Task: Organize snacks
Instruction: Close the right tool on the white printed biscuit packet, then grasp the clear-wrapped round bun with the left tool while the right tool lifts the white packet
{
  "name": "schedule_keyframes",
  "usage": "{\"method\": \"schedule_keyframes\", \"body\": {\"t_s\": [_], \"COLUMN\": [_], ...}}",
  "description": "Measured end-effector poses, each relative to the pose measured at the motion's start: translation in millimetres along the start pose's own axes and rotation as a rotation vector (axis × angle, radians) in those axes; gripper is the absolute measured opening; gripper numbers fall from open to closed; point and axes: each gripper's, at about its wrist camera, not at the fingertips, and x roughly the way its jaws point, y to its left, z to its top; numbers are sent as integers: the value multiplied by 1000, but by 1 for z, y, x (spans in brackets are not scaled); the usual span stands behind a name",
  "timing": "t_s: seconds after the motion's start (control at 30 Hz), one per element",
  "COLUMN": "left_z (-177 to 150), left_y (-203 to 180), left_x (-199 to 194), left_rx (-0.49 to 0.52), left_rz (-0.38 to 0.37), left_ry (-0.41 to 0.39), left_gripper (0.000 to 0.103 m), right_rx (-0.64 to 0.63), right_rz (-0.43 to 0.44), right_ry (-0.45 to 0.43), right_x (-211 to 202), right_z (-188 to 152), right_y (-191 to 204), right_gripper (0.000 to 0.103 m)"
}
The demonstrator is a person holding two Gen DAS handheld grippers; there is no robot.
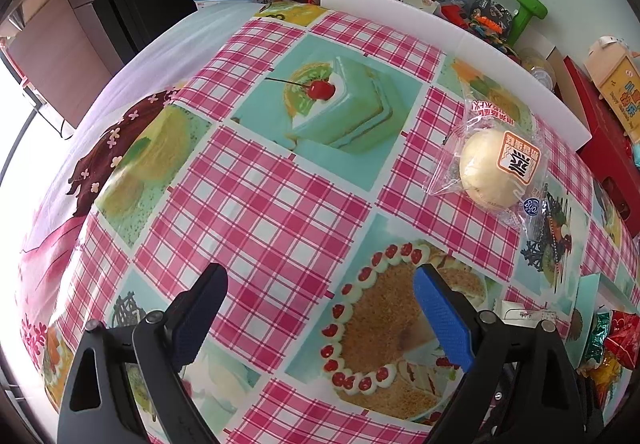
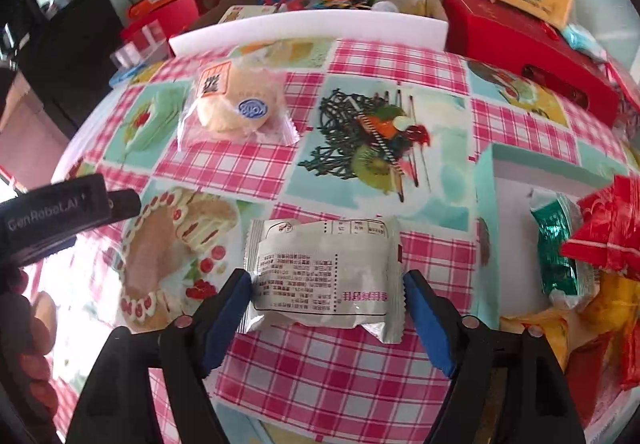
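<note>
Two loose snacks lie on your desk [image 2: 360, 372], which wears a pink checked cloth printed with cakes: one silver-white snack packet [image 2: 324, 276] with its printed back up, and one round bun in a clear wrapper [image 2: 236, 103]. A third group sits apart in the pale green box [image 2: 486, 228] at the right edge of the right wrist view, where you can count one green foil packet [image 2: 556, 256] and one red packet [image 2: 608, 228], with yellow wrappers below them that blur together too much to count. Your right tool [image 2: 326, 310] stands released, its blue pads on either side of the silver-white packet; the left pad sits right at the packet's crimped edge and the right pad just beside the other end, and the packet lies flat on the cloth, unsqueezed. Your left tool [image 1: 320, 316] is also released, wide apart over a printed cake with nothing between its pads. From that left view the wrapped bun lies well apart, up and to the right, near the white foam board [image 1: 452, 43] along the desk's far edge. Behind the board lie one green dumbbell [image 1: 528, 13] and several red boxes.
</note>
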Motion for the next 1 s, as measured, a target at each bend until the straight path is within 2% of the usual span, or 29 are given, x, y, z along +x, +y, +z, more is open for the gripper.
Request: {"method": "schedule_keyframes", "body": {"t_s": [0.33, 0.47, 0.57, 0.83, 1.0], "left_z": [0, 0, 0, 12, 20], "left_y": [2, -1, -4, -20, -31], "left_x": [1, 1, 1, -12, -20], "left_rx": [1, 6, 12, 63, 91], "left_rz": [-2, -3, -5, -68, -143], "left_ry": [4, 1, -1, -27, -35], "left_gripper": [94, 94, 94, 94, 94], "right_rx": [-23, -14, -3, 15, 47], "right_rz": [-30, -29, -18, -14, -4], "right_ry": [-2, -10, -9, -5, -5], "right_x": [2, 0, 2, 7, 9], "right_z": [0, 2, 7, 22, 33], "right_y": [7, 4, -1, -16, -27], "right_gripper": [82, 72, 71, 68, 64]}}
